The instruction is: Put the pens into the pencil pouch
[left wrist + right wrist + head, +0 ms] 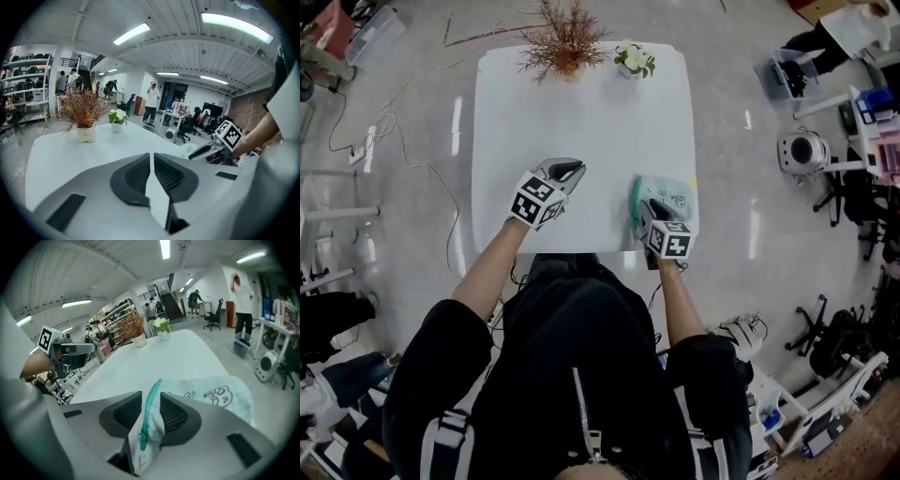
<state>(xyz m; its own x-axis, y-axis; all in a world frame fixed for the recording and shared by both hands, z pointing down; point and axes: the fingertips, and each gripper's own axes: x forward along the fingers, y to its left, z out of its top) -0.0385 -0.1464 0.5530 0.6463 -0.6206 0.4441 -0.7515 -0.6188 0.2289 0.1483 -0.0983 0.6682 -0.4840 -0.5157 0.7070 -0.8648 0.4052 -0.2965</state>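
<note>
White square table (pixel 581 122) in a big open workshop, with office chairs, shelving and a few people well off in the background. On it we only see a dried plant (pixel 564 42) and a little flower pot (pixel 635 59) at the far edge, plus the pencil pouch (pixel 211 390) at the near right corner. No pens in any view, so we honestly can't say where they are. The pouch's long axis runs away from us along the table's right edge, and its teal zipper (pixel 147 420) is on the side facing the table's middle. Our right gripper (pixel 151 393) is the one on it: jaws partly apart with the zipper end of the pouch lying between them, and it looks more draped there than pinched. Our left gripper (pixel 152 157) is closed up tight with nothing in it, hanging over bare tabletop well to the left of the pouch. So we'd guess any help with that zipper means the left one crossing rightward. As for writing, the pouch has doodle prints, one a round cartoon face with x marks, but no lettering we can read. The gripper cubes show only black-and-white square markers, no brand.
</note>
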